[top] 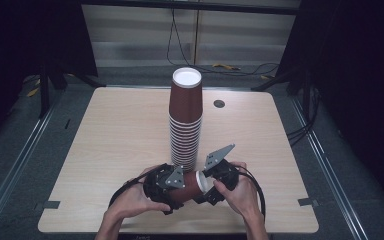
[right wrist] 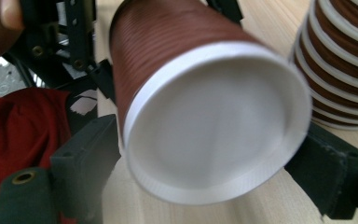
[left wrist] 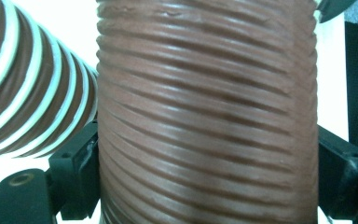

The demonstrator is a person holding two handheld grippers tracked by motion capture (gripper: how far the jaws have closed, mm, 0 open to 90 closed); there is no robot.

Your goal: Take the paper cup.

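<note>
Clamping a ribbed brown paper cup (top: pixel 192 186), both grippers meet.

A stack of cups (top: pixel 185 120) is standing upside down near the middle of the table (top: pixel 115 135), behind both grippers. A single cup (top: pixel 192 185) is lying sideways just in front of the stack's foot, sitting between the left gripper (top: pixel 172 187) on its left and the right gripper (top: pixel 211 184) on its right. A round hole (top: pixel 219 104) is sitting in the tabletop to the right of the stack, toward the far edge.
</note>
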